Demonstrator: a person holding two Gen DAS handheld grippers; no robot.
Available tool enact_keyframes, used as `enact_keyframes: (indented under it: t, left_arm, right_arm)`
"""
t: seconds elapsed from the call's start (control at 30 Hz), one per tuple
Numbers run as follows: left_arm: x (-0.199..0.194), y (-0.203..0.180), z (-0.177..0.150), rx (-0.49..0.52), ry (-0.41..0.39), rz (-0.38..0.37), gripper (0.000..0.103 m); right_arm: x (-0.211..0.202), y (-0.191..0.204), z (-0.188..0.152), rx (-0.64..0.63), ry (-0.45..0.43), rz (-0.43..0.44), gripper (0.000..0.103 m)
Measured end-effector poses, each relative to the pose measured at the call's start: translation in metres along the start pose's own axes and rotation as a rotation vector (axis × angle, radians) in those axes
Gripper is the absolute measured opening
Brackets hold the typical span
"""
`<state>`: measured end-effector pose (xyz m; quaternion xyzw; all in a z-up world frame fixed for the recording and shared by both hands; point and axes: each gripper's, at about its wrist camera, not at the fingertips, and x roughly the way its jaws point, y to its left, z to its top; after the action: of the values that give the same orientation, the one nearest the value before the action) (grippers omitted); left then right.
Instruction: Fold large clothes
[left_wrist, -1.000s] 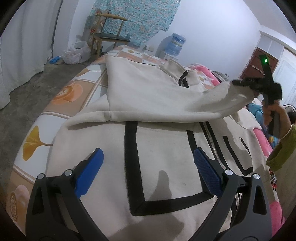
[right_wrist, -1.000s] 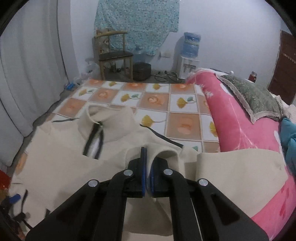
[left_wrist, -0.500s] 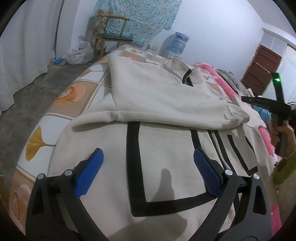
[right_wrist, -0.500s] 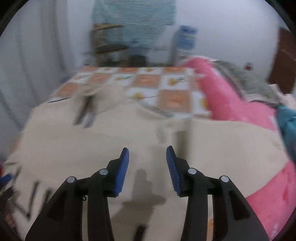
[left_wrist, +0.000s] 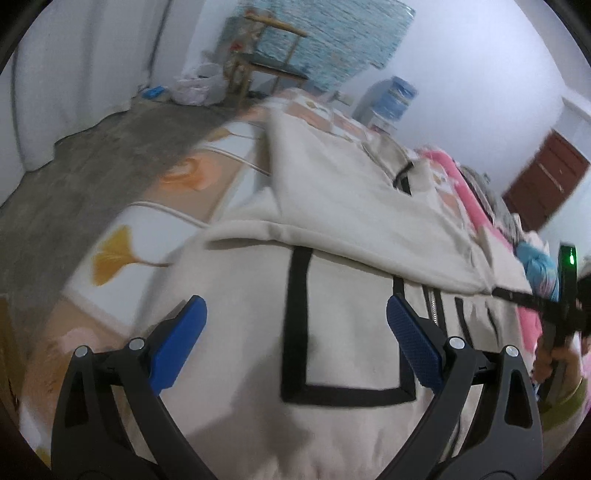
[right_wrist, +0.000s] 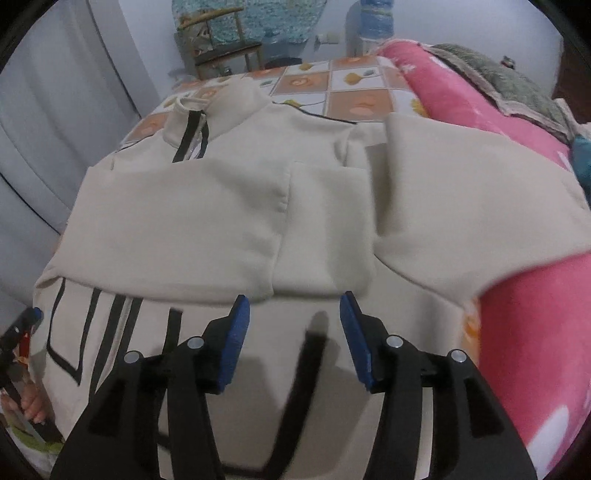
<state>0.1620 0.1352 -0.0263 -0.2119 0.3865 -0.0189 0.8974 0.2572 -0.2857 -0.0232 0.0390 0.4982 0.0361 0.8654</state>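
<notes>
Both jaws stand apart, holding nothing: left gripper (left_wrist: 295, 325) hovers over the hem, right gripper (right_wrist: 293, 325) just near of the folded sleeve (right_wrist: 207, 229). The cream jacket (left_wrist: 351, 332) lies flat on the bed (left_wrist: 122, 251). Take the far-right sleeve (right_wrist: 461, 206) at its cuff next and lay it square across. A second ago your right gripper was clamped on the sleeve; now it's released.

A home bedroom: a bed (right_wrist: 365, 99) under a tiled flower-print sheet, a pink blanket (right_wrist: 517, 314) along its side, a wooden chair (right_wrist: 225, 44) against a wall hung with patterned cloth (left_wrist: 325, 48), a water dispenser (left_wrist: 388, 99), white curtains (left_wrist: 74, 74) and a brown door (left_wrist: 546, 184).
</notes>
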Motion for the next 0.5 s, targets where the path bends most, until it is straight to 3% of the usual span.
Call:
enact_keyframes:
  t: [0.13, 0.27, 0.37, 0.5]
  left_arm:
    - [-0.040, -0.010, 0.004, 0.047, -0.043, 0.063, 0.094]
    - [-0.056, -0.039, 0.017, 0.115, -0.032, 0.073, 0.095]
    - [-0.049, -0.072, 0.032, 0.158, -0.015, 0.069, 0.095]
    - [-0.010, -0.125, 0.047, 0.268, 0.028, 0.053, 0.095]
  right_arm:
    - [-0.021, 0.003, -0.019, -0.025, -0.044, -0.022, 0.073]
    - [-0.020, 0.019, -0.046, -0.110, -0.055, -0.098, 0.081]
    - [-0.022, 0.023, -0.063, -0.113, -0.068, -0.111, 0.085]
    - [-0.031, 0.014, -0.078, -0.066, -0.118, -0.119, 0.095]
